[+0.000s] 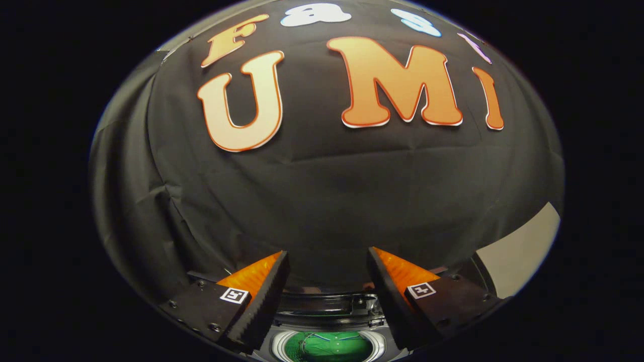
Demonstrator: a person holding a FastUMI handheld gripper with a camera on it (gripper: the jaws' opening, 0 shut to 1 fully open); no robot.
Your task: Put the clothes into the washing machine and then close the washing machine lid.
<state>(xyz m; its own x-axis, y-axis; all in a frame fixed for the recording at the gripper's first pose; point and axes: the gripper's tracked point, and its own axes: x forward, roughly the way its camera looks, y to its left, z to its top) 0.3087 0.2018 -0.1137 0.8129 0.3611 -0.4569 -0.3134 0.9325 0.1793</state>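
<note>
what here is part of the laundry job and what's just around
Job:
- white top-loading washing machine, lid raised
- green cloth in its drum
- gripper, open, holding nothing, above the drum

Just around:
- black cloth booth wall
- pale panel beside it

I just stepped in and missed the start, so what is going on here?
A person is holding a gripper above a washing machine. The fingers are spread apart with nothing between them. Below them, the machine's lid stands open, and green clothes already lie in the drum. Beyond the fingers hangs the booth's black cloth wall. Closing the lid looks like what remains.
</note>
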